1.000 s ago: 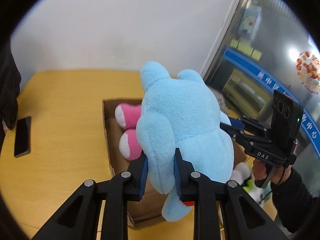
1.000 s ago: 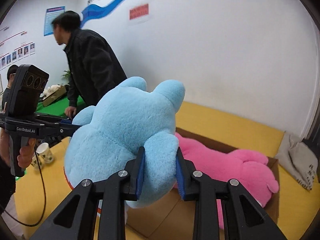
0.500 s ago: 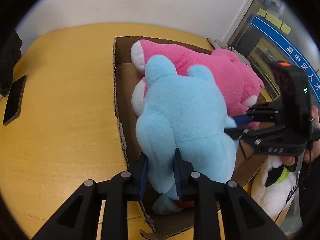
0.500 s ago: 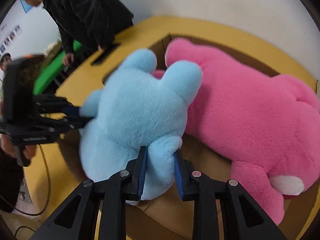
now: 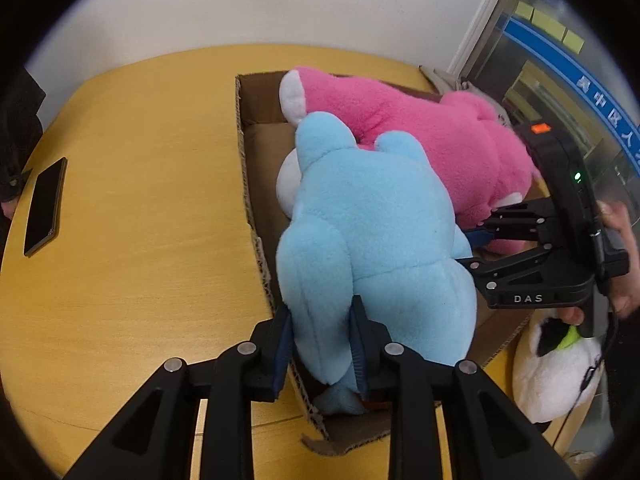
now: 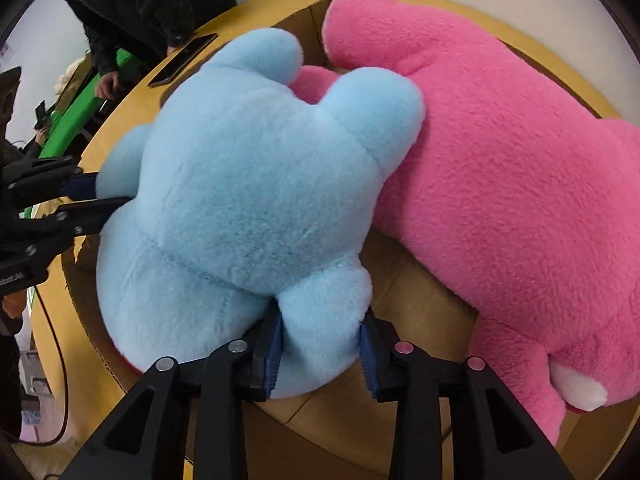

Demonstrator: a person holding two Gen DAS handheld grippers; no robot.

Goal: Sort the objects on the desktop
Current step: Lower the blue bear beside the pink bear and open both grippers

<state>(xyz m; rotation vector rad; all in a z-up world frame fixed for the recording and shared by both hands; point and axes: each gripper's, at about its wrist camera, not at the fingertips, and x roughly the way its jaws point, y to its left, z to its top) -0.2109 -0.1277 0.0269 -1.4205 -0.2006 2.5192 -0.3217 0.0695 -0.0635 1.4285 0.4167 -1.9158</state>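
Left wrist view: the left gripper [image 5: 320,340] jaws clamp a limb of the blue plush toy [image 5: 372,232], which lies in the cardboard box [image 5: 244,136] against a pink plush toy [image 5: 420,120] on the bench [image 5: 140,200]. Right wrist view: the right gripper [image 6: 320,344] jaws pinch another limb of the blue plush.

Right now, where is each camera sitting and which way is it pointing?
Left wrist: on the left tongs, looking forward and down at the blue plush in the cardboard box; the right tongs and the holding hand show.
Right wrist: on the right tongs, facing the blue plush from the opposite side; the left tongs show.
Shared: blue plush, pink plush, box, phone.
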